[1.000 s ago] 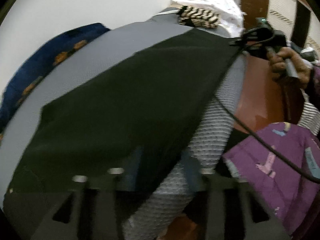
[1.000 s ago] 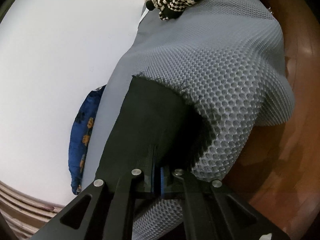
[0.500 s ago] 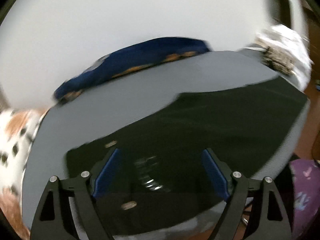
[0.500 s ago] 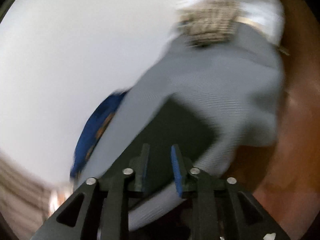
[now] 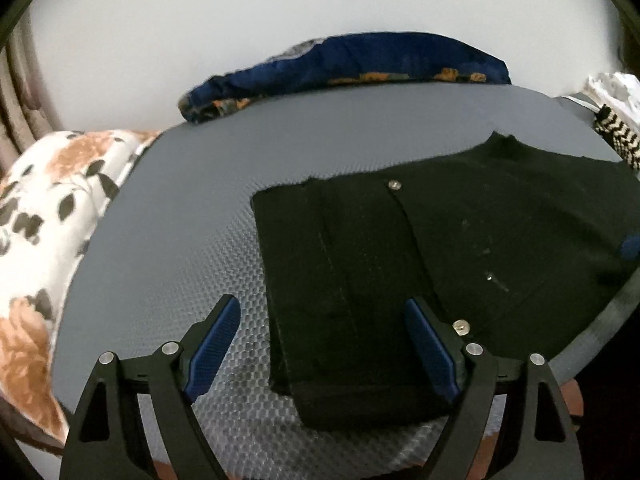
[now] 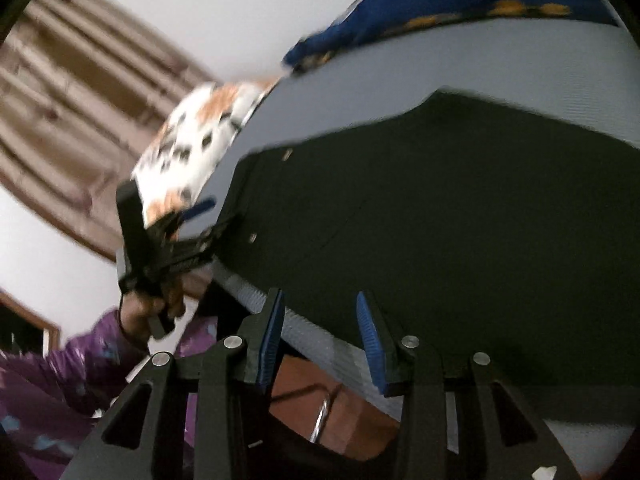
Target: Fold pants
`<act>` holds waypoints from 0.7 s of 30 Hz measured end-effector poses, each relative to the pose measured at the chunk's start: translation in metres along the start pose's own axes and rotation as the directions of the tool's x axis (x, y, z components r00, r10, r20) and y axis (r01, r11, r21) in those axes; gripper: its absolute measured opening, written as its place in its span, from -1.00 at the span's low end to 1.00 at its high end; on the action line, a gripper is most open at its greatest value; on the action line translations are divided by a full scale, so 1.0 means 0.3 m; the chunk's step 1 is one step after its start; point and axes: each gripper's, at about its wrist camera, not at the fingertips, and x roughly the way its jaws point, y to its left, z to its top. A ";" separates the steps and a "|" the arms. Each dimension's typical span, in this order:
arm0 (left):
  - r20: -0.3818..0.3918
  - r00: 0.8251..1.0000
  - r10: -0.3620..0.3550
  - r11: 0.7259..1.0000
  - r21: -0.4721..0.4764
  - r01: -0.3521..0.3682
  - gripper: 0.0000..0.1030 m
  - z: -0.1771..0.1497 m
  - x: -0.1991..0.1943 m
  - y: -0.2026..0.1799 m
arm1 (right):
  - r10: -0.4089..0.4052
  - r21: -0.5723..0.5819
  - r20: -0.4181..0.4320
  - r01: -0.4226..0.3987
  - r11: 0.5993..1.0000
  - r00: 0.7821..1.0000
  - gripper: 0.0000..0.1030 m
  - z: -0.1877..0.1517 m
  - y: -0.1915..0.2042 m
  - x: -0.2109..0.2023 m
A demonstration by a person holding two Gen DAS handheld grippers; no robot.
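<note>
Black pants [image 5: 420, 248] lie flat on a grey mesh mattress [image 5: 168, 264], lower centre.
Left tongs [image 5: 322, 344] spread wide; right tongs [image 6: 322, 340], just opening, pinch nothing; no writing legible.

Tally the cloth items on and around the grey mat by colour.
Black pants: 1
Blue and orange cloth: 1
White and orange floral cloth: 1
Black-and-white striped cloth: 1
White cloth: 1
Total: 5

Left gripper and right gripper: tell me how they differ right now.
The left gripper stands wide open; the right gripper is open far more narrowly. The left gripper straddles the waistband end of the black pants; the right gripper hovers at the gray mat's edge. Both have just been opening, have blue pads and hold nothing.
</note>
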 end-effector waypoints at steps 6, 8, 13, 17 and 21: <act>0.018 0.998 -0.067 0.992 -0.104 0.068 0.65 0.029 0.062 0.077 | -0.140 -0.017 -0.042 0.140 0.990 0.989 -0.38 0.021 -0.019 0.141; 0.051 0.998 -0.030 0.991 -0.131 0.037 0.65 0.046 0.061 0.113 | -0.132 0.032 -0.028 0.133 0.991 0.991 -0.39 0.031 -0.045 0.129; 0.047 0.995 -0.092 0.976 -0.194 0.099 0.67 0.063 0.075 0.187 | -0.125 0.096 -0.006 0.125 0.987 0.992 -0.35 0.033 -0.090 0.077; 0.103 0.994 -0.041 0.983 -0.174 0.059 0.67 0.078 0.019 0.201 | -0.081 0.080 0.053 0.077 0.994 0.995 -0.35 0.042 -0.037 0.023; 0.115 0.991 -0.063 0.971 -0.221 0.088 0.67 0.095 0.014 0.267 | -0.044 0.023 0.046 0.043 0.999 0.998 -0.34 0.066 0.030 0.044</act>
